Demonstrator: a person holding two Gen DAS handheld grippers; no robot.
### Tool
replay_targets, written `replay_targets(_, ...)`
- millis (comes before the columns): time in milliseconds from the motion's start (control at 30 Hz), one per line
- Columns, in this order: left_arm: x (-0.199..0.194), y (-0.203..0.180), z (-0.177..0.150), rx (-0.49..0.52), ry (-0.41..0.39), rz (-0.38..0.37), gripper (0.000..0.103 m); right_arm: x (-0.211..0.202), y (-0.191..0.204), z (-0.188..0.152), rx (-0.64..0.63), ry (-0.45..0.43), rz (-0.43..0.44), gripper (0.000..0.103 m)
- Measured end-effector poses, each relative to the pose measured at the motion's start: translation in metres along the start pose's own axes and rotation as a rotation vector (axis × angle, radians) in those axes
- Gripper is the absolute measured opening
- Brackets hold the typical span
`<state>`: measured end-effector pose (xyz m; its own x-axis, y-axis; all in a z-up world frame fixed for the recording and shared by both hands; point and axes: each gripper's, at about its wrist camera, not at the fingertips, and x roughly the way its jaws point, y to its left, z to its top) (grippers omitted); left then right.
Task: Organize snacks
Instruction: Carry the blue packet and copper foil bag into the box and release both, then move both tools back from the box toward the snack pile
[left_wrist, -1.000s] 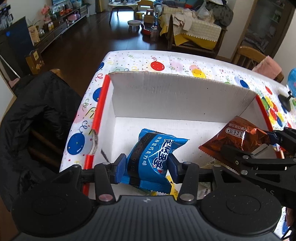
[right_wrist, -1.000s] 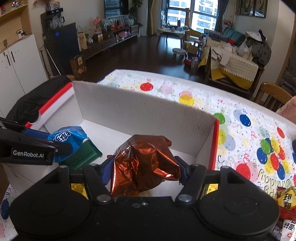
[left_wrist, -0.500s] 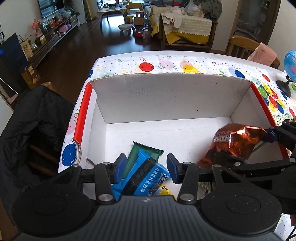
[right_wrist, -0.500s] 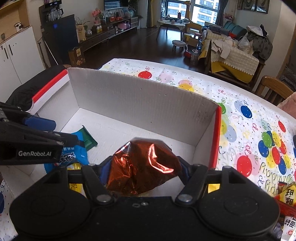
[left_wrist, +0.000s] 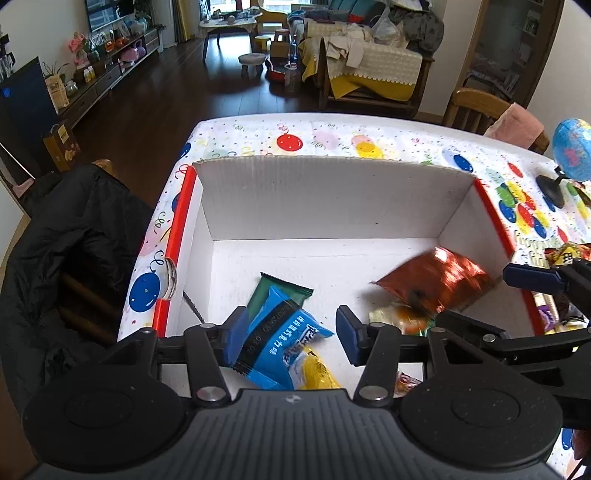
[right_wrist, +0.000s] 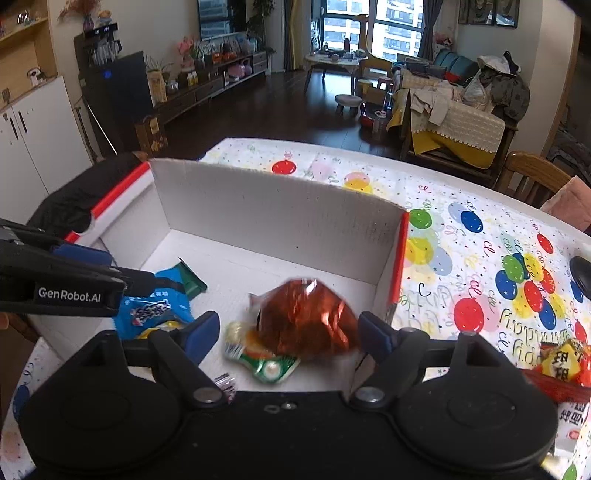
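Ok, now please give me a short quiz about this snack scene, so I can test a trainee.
1. True or false: the green packet lies outside the white box.
2. Where is the red-brown foil packet? A. inside the box. B. on the balloon tablecloth. C. on a chair.
3. Which packet lies partly over the green packet?

Key: 1. False, it lies on the box floor. 2. A. 3. The blue packet.
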<state>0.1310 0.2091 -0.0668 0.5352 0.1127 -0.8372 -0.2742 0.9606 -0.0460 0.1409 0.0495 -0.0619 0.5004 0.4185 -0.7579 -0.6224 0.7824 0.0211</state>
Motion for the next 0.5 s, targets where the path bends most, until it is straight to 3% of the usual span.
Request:
replay_targets(100,-0.012,-0.002,-0.003,-0.002,-0.016,-0.006,0.058,-0.013,0.0,-0.002,0.017,-0.021,0.0,0.083)
replay_targets(500,-0.062,-0.015,-0.013,0.009,-0.088,-0.022,0.059,-0.068,-0.005,-0.014,0.093,-0.124,0.008,0.088)
